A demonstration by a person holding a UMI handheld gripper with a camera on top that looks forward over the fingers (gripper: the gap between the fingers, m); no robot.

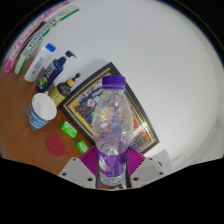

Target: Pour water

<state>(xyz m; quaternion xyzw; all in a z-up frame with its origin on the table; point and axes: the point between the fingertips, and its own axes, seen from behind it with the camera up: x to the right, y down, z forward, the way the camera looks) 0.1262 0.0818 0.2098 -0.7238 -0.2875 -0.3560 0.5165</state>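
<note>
A clear plastic water bottle (109,120) with a purple cap and a purple label band stands upright between my fingers, and my gripper (111,166) is shut on it, both purple pads (88,160) pressing its lower body. The bottle is lifted above the brown table (20,110). A white paper cup (42,110) with a blue pattern stands on the table to the left, beyond the fingers and apart from the bottle.
A framed picture (95,100) lies behind the bottle. Several upright bottles (52,68) stand at the table's far left, with a dark pump bottle (68,84) near them. A red lid (56,145) and a green item (69,129) lie near the left finger.
</note>
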